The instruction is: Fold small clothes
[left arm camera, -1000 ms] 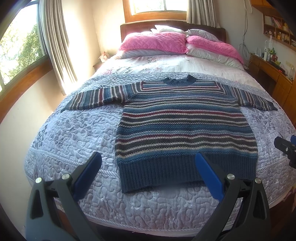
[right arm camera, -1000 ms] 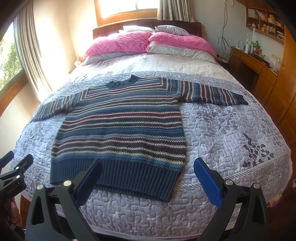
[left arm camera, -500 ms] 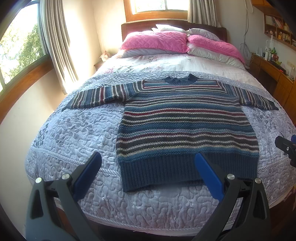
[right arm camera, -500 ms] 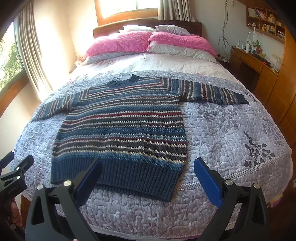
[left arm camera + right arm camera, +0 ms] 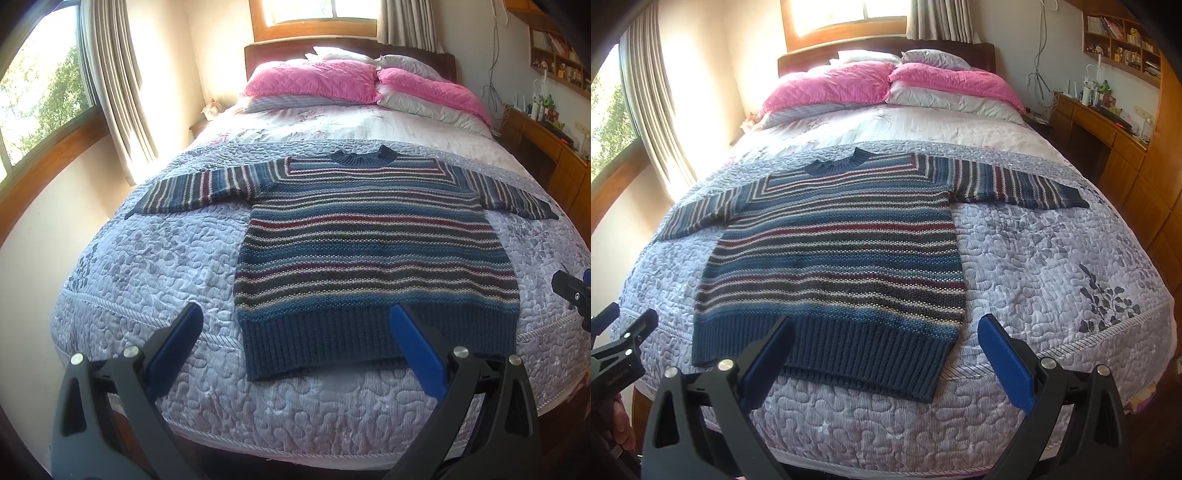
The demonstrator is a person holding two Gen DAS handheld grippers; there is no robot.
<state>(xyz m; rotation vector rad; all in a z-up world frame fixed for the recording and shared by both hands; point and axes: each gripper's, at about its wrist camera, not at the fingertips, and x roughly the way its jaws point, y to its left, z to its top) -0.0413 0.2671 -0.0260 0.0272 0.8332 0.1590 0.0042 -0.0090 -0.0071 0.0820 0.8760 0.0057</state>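
Observation:
A striped knit sweater (image 5: 373,243) (image 5: 834,258) in blue, red and cream lies flat and face up on the bed, both sleeves spread sideways, its dark ribbed hem toward me. My left gripper (image 5: 295,325) hovers open above the hem's left corner, nothing between its blue pads. My right gripper (image 5: 886,332) is open too, above the hem's right corner. Each gripper shows at the edge of the other's view: the right gripper (image 5: 576,295) and the left gripper (image 5: 620,350).
The lilac quilted bedspread (image 5: 155,266) covers the bed's near half. Pink pillows (image 5: 314,83) lie at the headboard. Curtains and a window (image 5: 44,96) stand on the left, a wooden desk with shelves (image 5: 1108,122) on the right. A hand (image 5: 617,421) shows at lower left.
Both grippers have drifted slightly forward toward the sweater's hem, so the sweater sits a little lower in both views. Jaws stay open; the sweater has not moved.

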